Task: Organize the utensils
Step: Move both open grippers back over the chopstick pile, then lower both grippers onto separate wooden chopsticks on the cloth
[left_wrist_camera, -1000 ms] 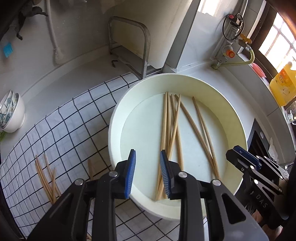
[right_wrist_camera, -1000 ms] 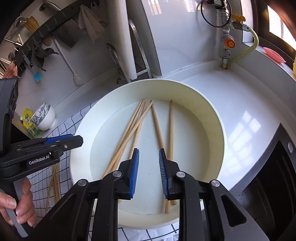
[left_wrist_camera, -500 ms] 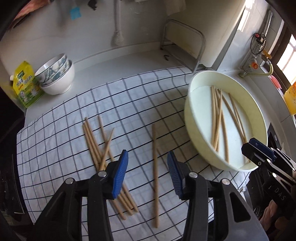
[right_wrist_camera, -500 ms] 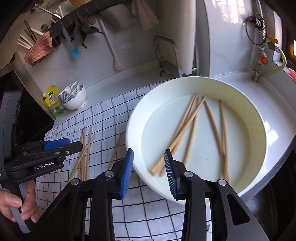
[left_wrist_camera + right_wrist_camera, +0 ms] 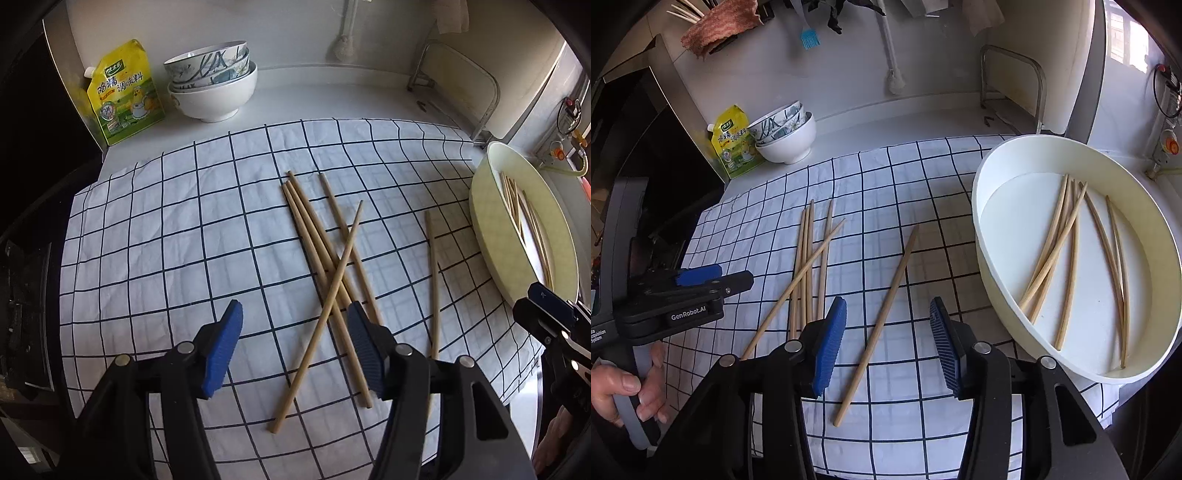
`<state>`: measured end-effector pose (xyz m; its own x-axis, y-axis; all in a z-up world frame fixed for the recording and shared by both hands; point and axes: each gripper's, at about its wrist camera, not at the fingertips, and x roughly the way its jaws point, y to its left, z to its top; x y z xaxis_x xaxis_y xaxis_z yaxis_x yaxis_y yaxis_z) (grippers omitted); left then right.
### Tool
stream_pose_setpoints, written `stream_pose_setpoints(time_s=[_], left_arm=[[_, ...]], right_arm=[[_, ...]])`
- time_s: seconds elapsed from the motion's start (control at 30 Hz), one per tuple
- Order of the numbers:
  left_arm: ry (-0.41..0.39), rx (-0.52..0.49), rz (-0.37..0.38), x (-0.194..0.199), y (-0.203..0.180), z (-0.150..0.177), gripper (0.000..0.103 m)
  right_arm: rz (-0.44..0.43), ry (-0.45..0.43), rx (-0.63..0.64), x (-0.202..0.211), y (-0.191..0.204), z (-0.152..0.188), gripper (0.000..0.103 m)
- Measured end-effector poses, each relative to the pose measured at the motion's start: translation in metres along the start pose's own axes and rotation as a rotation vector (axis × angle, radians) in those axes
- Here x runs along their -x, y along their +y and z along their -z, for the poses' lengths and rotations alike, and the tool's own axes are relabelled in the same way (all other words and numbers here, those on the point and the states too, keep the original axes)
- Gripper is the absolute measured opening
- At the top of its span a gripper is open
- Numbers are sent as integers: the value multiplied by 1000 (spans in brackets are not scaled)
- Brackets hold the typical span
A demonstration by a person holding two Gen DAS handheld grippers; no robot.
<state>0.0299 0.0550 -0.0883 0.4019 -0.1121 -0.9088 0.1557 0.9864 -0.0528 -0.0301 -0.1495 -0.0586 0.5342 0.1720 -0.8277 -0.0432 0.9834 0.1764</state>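
Wrinkled checked cloth (image 5: 184,236), slender wooden chopsticks (image 5: 321,240)

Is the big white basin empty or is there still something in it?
Not empty. The white basin still holds several wooden chopsticks lying loose on its bottom; more lie outside on the checked cloth.

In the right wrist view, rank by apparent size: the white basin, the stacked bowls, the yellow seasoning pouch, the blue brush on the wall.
1. White basin, though nearest the camera.
2. Stacked bowls.
3. Yellow seasoning pouch, not far behind the bowls.
4. Blue brush, also farthest away.
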Motion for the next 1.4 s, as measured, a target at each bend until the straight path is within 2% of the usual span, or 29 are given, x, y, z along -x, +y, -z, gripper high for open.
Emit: stream_pose_setpoints(time_s=[0.33, 0.7, 1.13, 1.4], left_arm=[[-27, -109, 22, -31, 9, 11, 69], [-6, -223, 53, -47, 5, 21, 69], [7, -282, 77, -59, -1, 26, 69], [11, -308, 74, -63, -6, 28, 69]], right_arm=[[77, 47, -59, -36, 8, 20, 50], [127, 65, -114, -60, 13, 35, 52], [213, 82, -110, -75, 17, 44, 52], [226, 90, -107, -80, 20, 43, 52]])
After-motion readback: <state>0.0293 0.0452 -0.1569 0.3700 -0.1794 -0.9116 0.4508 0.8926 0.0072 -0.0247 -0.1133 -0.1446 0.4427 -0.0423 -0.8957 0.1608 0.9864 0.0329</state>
